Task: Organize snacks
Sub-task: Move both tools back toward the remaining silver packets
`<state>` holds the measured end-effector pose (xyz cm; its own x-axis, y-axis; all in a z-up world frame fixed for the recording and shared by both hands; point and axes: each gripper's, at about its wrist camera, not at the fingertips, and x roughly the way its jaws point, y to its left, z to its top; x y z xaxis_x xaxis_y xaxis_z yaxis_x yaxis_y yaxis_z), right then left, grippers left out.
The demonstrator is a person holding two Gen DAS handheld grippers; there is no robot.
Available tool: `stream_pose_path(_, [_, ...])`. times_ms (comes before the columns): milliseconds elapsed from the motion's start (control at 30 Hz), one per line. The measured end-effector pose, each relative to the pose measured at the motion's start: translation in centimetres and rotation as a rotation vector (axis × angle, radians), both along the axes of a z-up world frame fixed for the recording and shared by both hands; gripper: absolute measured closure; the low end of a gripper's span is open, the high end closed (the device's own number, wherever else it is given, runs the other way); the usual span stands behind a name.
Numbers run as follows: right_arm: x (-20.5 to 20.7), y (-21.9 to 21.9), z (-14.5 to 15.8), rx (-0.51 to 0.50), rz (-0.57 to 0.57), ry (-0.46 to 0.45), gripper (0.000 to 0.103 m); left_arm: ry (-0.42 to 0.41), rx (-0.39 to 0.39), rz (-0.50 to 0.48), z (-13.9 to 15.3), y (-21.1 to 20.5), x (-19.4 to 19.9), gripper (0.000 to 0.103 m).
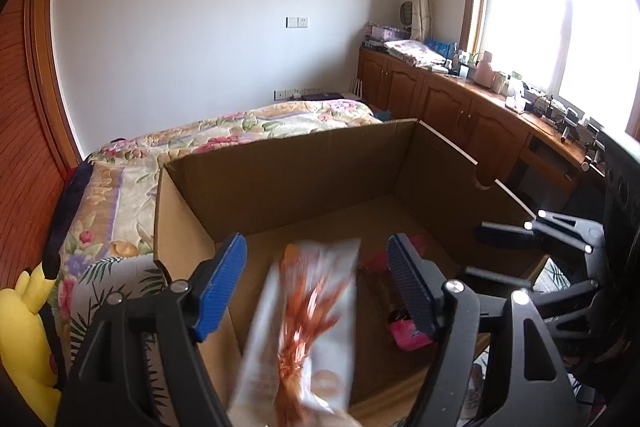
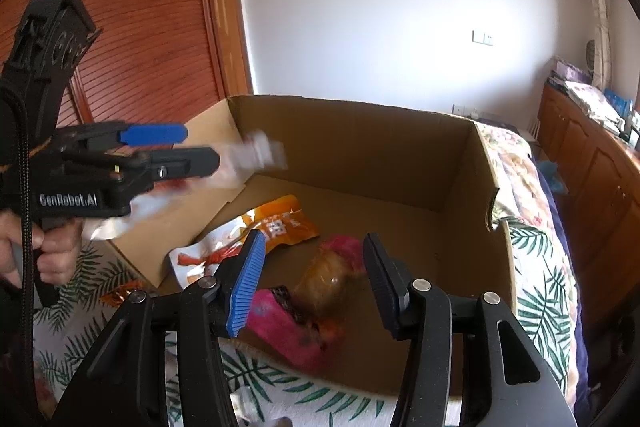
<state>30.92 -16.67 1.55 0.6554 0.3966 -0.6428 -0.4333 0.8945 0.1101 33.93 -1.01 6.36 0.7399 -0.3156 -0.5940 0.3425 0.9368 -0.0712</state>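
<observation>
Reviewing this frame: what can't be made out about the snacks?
- White snack packet between the open left gripper's fingers: motion-blurred in both views, so the print is unreadable. The left wrist view's bottom edge cuts off its lower end.
- Pink snack packet below the right gripper: blurred, label illegible.
- Orange snack packet in the cardboard box: partly hidden behind the right gripper's blue pad.

Left hand-held gripper [image 2: 192,147]: black frame, blue ribbed pads, silver screws, "GenRobot.AI" marking, black braided cable. Right hand-held gripper [image 2: 316,283]: same build.
</observation>
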Motion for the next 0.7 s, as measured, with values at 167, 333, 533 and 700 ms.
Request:
stream_pose_path(167, [-1.2,-0.4,0.3,-0.003,-0.003,-0.012,0.051,-0.019,0.004,0.002,0.6,0.0,-0.8,0.029])
stream_pose_path(333, [-3.1,-1.3,1.6,0.013,-0.006,-0.03,0.049,-0.037,0.003,-0.008,1.3,0.0,-2.9,0.029])
stream_pose_path(533, [-6.2,-2.7,2.1,0.029,-0.006,-0.037,0.046,-0.062,-0.006,-0.029,2.1,-0.1,-6.8,0.028])
stream_pose_path(700, [-8.4,-3.4,0.3,0.019,-0.015,0.001,0.045,-0.083,0.013,-0.048,2.0,-0.3,-9.7,0.027])
